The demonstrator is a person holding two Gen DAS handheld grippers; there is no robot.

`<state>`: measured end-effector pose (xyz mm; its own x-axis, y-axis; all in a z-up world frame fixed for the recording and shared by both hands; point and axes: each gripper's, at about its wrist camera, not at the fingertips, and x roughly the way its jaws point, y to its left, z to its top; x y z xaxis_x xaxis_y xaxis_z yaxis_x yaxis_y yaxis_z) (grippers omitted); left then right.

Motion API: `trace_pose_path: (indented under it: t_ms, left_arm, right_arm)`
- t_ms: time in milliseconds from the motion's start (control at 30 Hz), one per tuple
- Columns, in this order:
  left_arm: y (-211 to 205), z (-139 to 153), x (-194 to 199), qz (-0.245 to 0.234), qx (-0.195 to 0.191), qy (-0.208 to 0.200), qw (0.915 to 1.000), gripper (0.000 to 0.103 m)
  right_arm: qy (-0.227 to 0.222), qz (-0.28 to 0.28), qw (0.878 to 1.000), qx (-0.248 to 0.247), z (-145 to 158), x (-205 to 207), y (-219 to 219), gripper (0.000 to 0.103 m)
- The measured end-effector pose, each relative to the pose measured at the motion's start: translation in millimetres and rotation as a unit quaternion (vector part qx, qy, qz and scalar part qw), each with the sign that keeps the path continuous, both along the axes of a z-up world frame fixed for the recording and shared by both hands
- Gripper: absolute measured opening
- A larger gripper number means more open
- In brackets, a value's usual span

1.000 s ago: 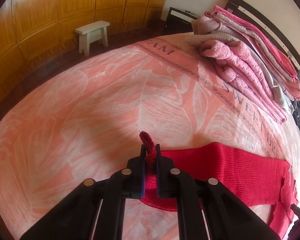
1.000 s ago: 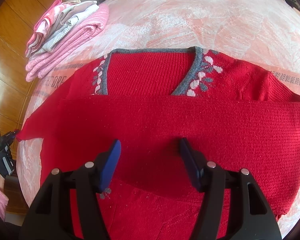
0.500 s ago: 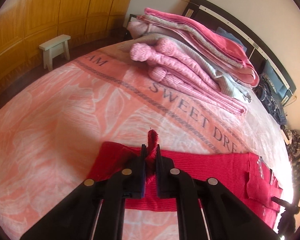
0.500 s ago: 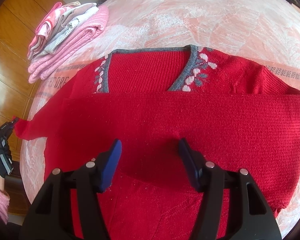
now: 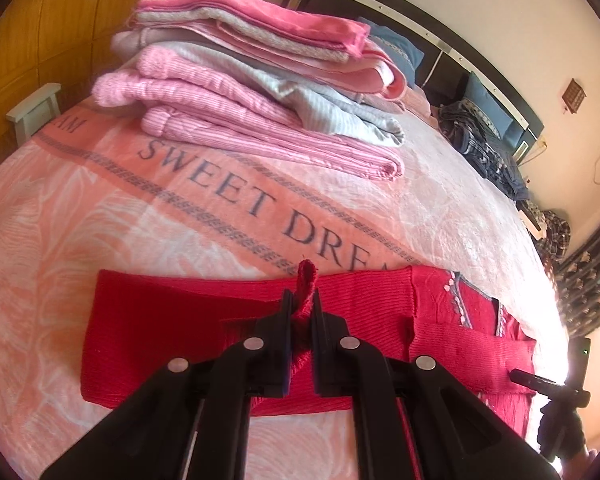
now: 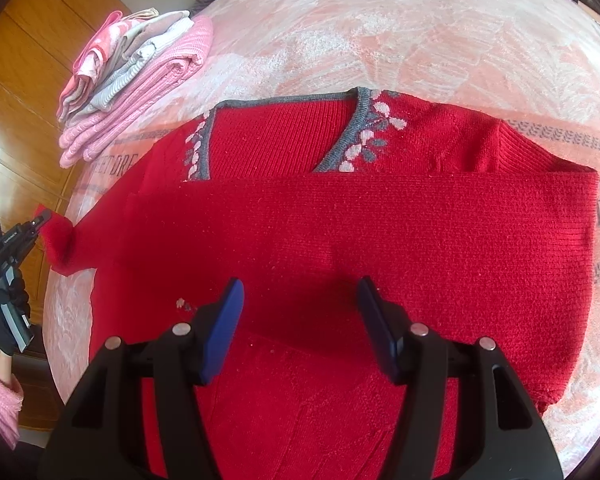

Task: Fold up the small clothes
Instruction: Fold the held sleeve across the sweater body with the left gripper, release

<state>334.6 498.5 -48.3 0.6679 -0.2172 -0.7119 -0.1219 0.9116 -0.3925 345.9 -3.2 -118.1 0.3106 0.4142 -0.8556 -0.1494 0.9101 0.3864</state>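
Observation:
A red knit sweater [image 6: 340,232] with a grey, flower-trimmed V-neck lies flat on the bed, one sleeve folded across its chest. My left gripper [image 5: 300,308] is shut on the cuff of the other sleeve [image 5: 220,328], lifted and doubling back over itself. In the right wrist view that left gripper [image 6: 40,220] shows at the far left, with the red cuff [image 6: 58,240] bunched beside it. My right gripper [image 6: 300,300] hangs open just above the sweater's lower body, nothing between its fingers.
A stack of folded pink and grey clothes [image 5: 260,92] sits on the peach "SWEET DREAM" blanket [image 5: 100,200] behind the sweater. Dark clothes [image 5: 484,148] lie near the headboard [image 5: 420,32]. A white stool [image 5: 36,108] and wooden wardrobe [image 5: 40,20] stand beyond the bed.
My left gripper has carried the sleeve cuff toward the sweater's body, so the sleeve now doubles back on itself. The right gripper stayed open over the sweater, shifting only slightly.

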Motion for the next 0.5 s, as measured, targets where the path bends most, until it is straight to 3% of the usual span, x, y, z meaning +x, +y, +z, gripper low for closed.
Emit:
trace_pose_path:
  t_ms: [500]
  left_arm:
    - [-128, -14, 27, -0.092, -0.013, 0.013, 0.9956, 0.007]
  right_arm:
    - [0.004, -0.019, 1.0, 0.007, -1, -11, -36, 0.059]
